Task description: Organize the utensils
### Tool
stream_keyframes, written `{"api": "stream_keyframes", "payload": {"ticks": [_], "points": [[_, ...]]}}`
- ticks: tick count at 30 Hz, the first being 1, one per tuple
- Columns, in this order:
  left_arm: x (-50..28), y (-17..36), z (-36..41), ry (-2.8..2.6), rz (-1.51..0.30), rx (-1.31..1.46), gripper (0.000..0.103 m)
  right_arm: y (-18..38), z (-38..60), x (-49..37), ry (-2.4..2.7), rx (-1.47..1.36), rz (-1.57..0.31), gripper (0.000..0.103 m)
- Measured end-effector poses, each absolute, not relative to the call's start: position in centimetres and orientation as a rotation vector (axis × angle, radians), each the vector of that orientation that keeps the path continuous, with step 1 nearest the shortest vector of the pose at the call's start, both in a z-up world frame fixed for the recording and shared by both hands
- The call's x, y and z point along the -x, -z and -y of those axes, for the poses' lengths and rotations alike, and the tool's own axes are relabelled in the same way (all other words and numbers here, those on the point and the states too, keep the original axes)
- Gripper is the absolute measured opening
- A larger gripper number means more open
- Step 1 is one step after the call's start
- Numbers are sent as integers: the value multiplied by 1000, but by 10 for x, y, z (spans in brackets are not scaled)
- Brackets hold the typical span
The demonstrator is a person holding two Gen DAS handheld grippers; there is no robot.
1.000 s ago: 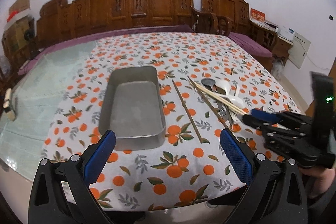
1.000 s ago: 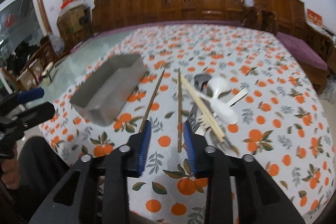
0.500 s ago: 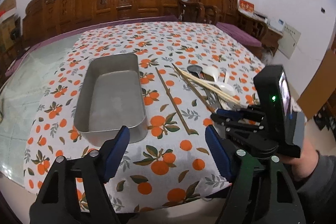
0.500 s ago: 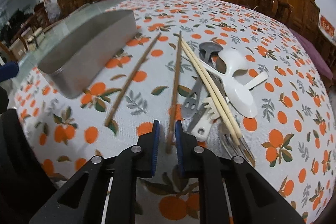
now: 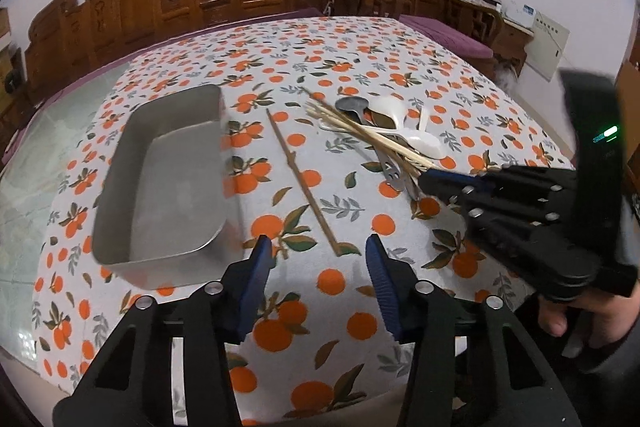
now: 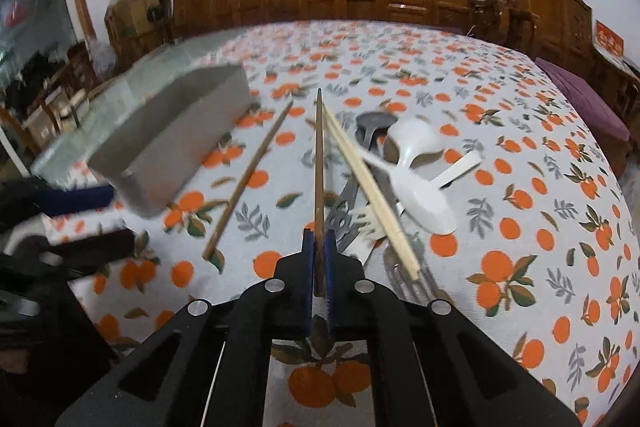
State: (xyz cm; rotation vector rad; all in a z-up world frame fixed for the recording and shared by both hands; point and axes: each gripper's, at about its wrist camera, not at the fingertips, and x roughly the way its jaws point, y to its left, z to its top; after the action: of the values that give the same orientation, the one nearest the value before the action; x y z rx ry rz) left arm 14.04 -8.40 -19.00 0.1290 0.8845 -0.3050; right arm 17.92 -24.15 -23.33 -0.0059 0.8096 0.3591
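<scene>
The table (image 5: 360, 39), covered in an orange-print cloth, is filling most of both views, and the job on it is looking barely begun. The metal tray (image 5: 160, 183) is sitting left of centre in the left wrist view and at the upper left in the right wrist view (image 6: 168, 147), and its inside is showing bare, with no utensil in it, so as far as can be judged everything is still waiting to be put away. The heap of utensils (image 6: 384, 187) is lying right of centre in the right wrist view: two white spoons (image 6: 420, 171), a dark metal spoon (image 6: 372, 123), forks (image 6: 408, 279) near the lower middle and a pale pair of chopsticks (image 6: 368, 187) lying slantwise across them. One brown chopstick (image 5: 304, 183) is lying alone on the cloth between the tray and the heap, at mid frame in the left wrist view. The right gripper (image 6: 318, 251) is clamping its jaws on the near end of the other brown chopstick (image 6: 319, 163), which is pointing straight up the frame from the pads; this is probably the first piece being taken. The left gripper (image 5: 320, 279) is hovering at the lower middle of its own view, its jaws standing apart and gripping nothing, near the tray's front corner.
</scene>
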Motion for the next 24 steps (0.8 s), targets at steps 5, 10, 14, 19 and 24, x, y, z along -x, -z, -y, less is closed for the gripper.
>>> {"api": "stream_keyframes", "payload": {"ticks": [5, 10, 14, 19, 24], "points": [[-153, 203, 95, 293, -914, -146, 40, 228, 247, -176, -351, -8, -785, 6], [-161, 217, 105, 282, -939, -167, 32, 229, 250, -174, -346, -16, -782, 6], [-170, 232, 108, 266, -986, -171, 26, 231, 252, -175, -339, -19, -785, 6], [-176, 239, 109, 263, -1002, -163, 25, 232, 251, -174, -335, -9, -787, 6], [-183, 238, 107, 265, -1010, -149, 8, 231, 248, -173, -330, 9, -788, 6]]}}
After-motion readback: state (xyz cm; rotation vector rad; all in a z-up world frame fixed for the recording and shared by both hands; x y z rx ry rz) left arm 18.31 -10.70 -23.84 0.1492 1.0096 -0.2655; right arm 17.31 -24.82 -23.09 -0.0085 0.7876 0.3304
